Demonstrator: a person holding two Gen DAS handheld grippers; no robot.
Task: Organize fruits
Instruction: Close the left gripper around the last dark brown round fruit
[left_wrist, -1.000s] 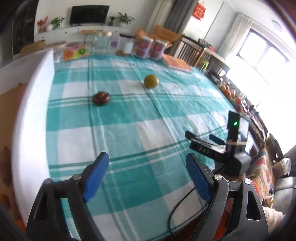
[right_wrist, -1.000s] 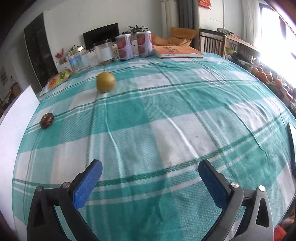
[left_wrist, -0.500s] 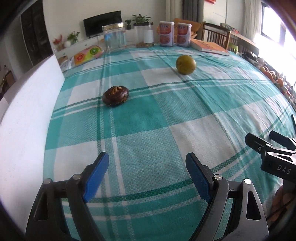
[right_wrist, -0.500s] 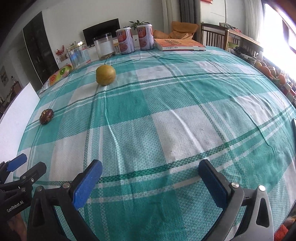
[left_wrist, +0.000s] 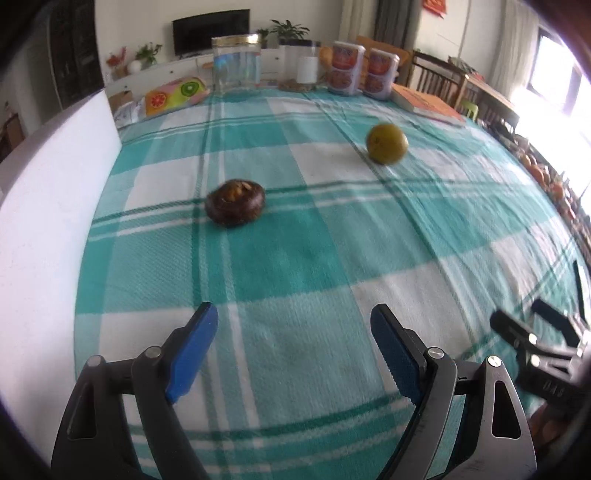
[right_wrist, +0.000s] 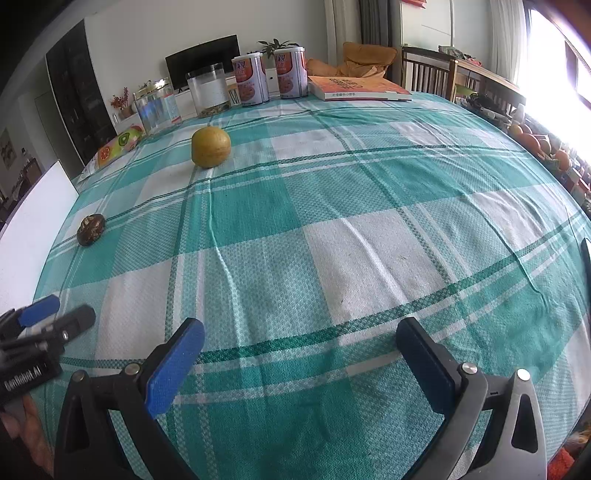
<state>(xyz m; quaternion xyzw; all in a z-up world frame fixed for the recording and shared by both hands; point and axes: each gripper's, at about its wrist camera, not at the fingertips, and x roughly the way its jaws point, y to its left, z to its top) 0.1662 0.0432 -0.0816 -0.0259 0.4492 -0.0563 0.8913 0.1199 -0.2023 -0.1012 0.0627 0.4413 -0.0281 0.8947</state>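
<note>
A dark brown round fruit (left_wrist: 235, 202) lies on the teal checked tablecloth (left_wrist: 295, 258), ahead of my left gripper (left_wrist: 293, 325), which is open and empty. A yellow-green round fruit (left_wrist: 386, 143) lies further back to the right. In the right wrist view the yellow fruit (right_wrist: 211, 146) is far ahead on the left and the brown fruit (right_wrist: 91, 229) is at the left edge. My right gripper (right_wrist: 301, 341) is open and empty over the near part of the cloth. Each gripper shows at the edge of the other's view.
A white board (left_wrist: 48, 221) stands along the table's left side. At the back are a glass jar (left_wrist: 236, 61), a clear container (right_wrist: 209, 90), two cans (right_wrist: 269, 75), an orange book (right_wrist: 354, 88) and a fruit-print packet (left_wrist: 175, 92). Chairs (right_wrist: 424, 72) stand beyond the table.
My left gripper has swung from facing right to facing the table's back and moved forward; the brown fruit is now nearer and more central. My right gripper has barely moved.
</note>
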